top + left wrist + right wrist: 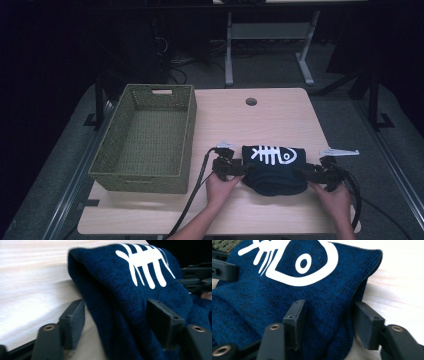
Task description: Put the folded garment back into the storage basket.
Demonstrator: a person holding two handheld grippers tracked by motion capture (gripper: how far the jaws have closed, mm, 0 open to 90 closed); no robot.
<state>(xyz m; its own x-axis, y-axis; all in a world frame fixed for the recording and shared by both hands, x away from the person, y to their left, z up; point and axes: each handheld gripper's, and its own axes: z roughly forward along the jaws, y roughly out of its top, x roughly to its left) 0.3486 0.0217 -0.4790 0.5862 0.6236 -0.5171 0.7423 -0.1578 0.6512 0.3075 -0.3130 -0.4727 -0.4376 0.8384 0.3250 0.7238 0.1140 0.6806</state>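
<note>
Garment: a folded navy knit (272,172) with a white fish-skeleton print is lying on the table (270,115), directly between the two grippers.
Left gripper (239,169): it is straddling the near-left end of the fold; in the left gripper view one pad (163,320) is bearing on top of the cloth while the other pad (75,320) is sitting beside the fold on bare wood, so the jaws are standing partly narrowed with no full pinch showing.
Right gripper (306,172): it is meeting the opposite end; in the right gripper view one pad (297,317) is pressing into the knit and the other pad (368,322) is sitting at the edge of the fold, jaws half narrowed around it.
Basket (150,137): a green woven bin is standing open, well to the outer side of the left gripper.
Risk, grip: each jaw pair is probably catching only the top layers, so lower layers could be sagging and the fold opening on lifting.
Risk, symmetry: uneven bite between the two ends would likely be tilting the bundle, letting it slide out.
Risk, table: the lower pad could be scraping the wood rather than getting under the cloth.
</note>
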